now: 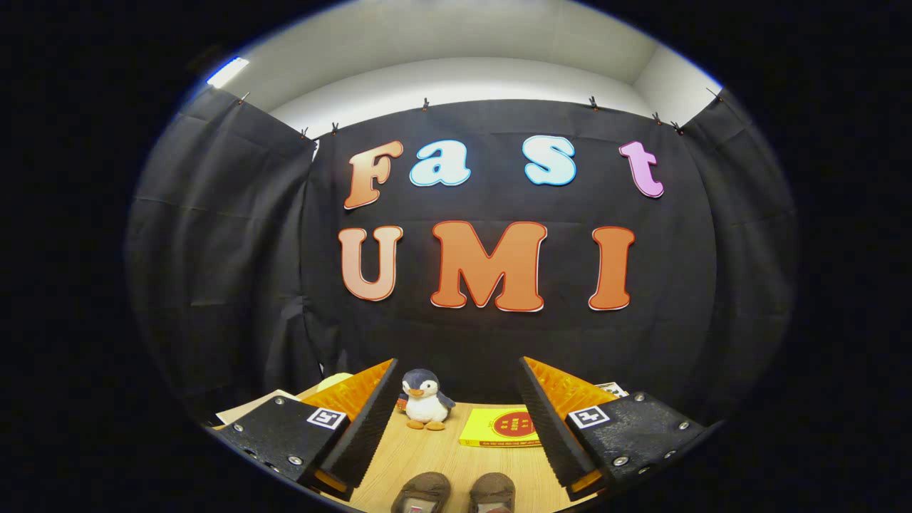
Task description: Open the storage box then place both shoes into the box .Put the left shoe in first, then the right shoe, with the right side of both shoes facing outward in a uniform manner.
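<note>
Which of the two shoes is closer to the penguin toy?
The left-hand brown shoe, lying between the open gripper fingers almost straight below the penguin toy. The other shoe sits beneath the yellow book.

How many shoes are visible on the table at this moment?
2. The left brown shoe and the right brown shoe lie side by side on the table, between the open gripper fingers, nearer than the penguin toy. Both are partly cut off.
</note>
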`<state>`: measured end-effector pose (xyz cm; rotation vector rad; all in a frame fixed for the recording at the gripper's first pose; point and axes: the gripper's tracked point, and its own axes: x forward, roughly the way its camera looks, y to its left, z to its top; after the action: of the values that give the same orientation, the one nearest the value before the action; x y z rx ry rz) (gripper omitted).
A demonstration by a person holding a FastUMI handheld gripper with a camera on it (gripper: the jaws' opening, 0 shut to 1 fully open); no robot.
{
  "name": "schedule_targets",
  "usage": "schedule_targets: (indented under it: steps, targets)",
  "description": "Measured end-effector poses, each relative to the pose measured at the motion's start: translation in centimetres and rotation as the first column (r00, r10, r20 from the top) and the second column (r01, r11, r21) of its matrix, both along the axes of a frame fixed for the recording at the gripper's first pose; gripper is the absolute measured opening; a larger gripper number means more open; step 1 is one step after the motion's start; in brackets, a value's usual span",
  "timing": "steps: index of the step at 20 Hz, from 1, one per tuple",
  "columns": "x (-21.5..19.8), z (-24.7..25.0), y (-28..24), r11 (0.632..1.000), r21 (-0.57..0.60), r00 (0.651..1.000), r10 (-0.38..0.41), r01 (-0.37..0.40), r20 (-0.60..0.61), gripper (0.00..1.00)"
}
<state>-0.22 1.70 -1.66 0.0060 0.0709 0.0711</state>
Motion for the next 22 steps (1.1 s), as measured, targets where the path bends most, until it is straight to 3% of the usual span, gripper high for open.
schedule_targets:
  steps: [8, 12, 16, 22]
  targets:
    - [0.1, -2.1, 2.7, 0.995, 0.082, 0.995, 0.071, -0.065, -0.074, 0.98]
    - [-0.2, -5.4, 5.8, 0.969, 0.205, 0.965, 0.177, -0.137, -0.193, 0.97]
    - [-1.0, -9.1, 9.6, 0.903, 0.381, 0.904, 0.319, -0.199, -0.286, 0.97]
    - [-3.5, -15.6, 14.9, 0.813, 0.542, 0.766, 0.483, -0.213, -0.424, 0.96]
